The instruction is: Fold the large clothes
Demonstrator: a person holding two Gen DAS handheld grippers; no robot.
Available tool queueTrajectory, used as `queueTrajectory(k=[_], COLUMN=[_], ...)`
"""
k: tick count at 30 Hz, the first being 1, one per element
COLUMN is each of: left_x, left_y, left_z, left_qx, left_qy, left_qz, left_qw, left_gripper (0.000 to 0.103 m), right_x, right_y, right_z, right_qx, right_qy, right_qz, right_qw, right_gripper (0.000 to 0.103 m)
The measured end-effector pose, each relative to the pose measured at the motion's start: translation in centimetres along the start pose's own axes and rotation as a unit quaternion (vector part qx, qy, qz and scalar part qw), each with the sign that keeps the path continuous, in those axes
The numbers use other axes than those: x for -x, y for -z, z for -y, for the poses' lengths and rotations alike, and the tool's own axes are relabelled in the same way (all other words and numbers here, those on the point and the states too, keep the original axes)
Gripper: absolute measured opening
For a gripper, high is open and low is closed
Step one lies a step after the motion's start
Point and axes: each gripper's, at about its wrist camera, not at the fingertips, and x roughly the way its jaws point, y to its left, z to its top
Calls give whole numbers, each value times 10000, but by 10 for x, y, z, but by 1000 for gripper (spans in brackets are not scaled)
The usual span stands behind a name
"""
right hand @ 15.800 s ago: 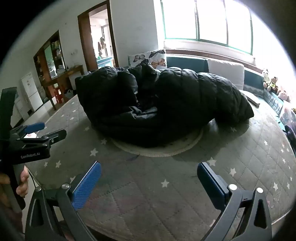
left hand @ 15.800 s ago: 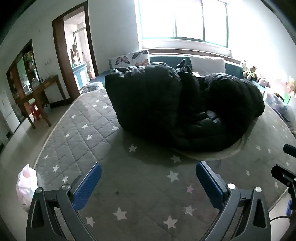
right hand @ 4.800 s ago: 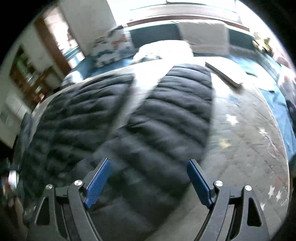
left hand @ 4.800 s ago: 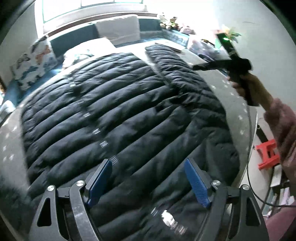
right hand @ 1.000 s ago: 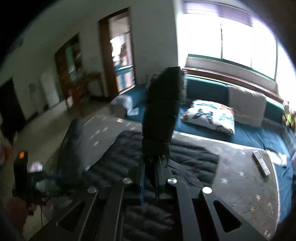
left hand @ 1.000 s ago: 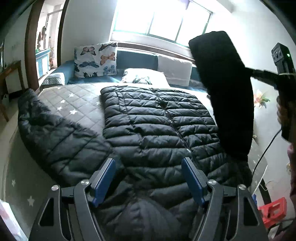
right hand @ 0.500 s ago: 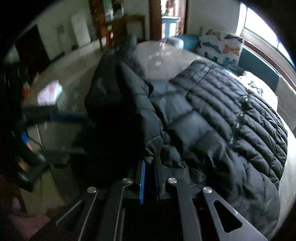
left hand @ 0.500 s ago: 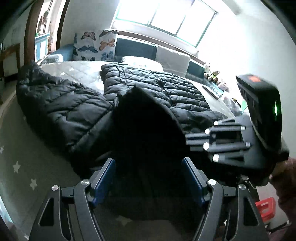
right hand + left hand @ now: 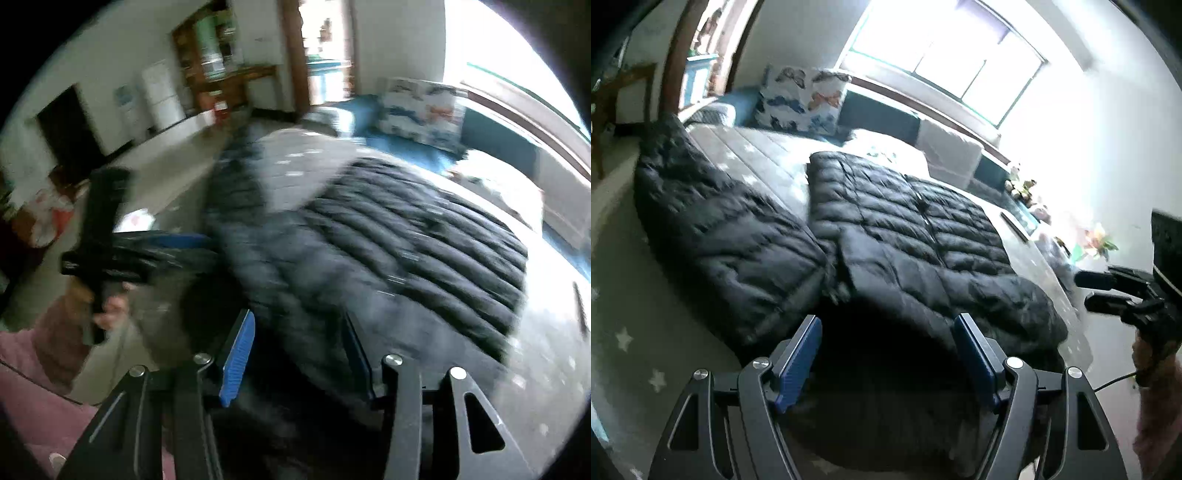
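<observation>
A large black quilted puffer coat lies spread on the grey star-patterned bed cover, front up. One sleeve stretches to the left. The other sleeve lies folded across the near part of the coat. My left gripper is open just above the coat's near edge. My right gripper is open over the same coat, its view blurred. The right gripper also shows at the right edge of the left wrist view. The left gripper shows at the left in the right wrist view.
A butterfly-print pillow and white pillows lie at the bed's far end under a bright window. A doorway and wooden shelves stand beyond. Soft toys sit at the far right. A flat dark object lies on the bed's right side.
My right gripper has let go of the sleeve and opened; the sleeve now lies folded over the coat. The right gripper has drawn back to the right. My left gripper stays open.
</observation>
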Motion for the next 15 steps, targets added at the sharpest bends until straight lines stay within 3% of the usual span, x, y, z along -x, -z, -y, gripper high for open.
queueTrajectory(k=[4, 8, 11, 15], left_x=[15, 19, 7, -21], left_y=[-19, -35, -40, -40], left_z=[7, 33, 59, 89], left_qx=[-159, -483, -803, -1137], left_qy=[-257, -123, 1, 123], left_qz=[380, 510, 414, 200], left_qw=[9988, 9975, 9959, 9932], left_gripper=[78, 78, 78, 78], right_x=[8, -14, -40, -49], right_y=[27, 64, 97, 131], right_z=[69, 124, 142, 149], right_qx=[-768, -1479, -1697, -1772], right_qy=[631, 773, 740, 787], right_qz=[-92, -200, -311, -143], right_qw=[9950, 9858, 9822, 9809], right_gripper=[54, 54, 54, 54])
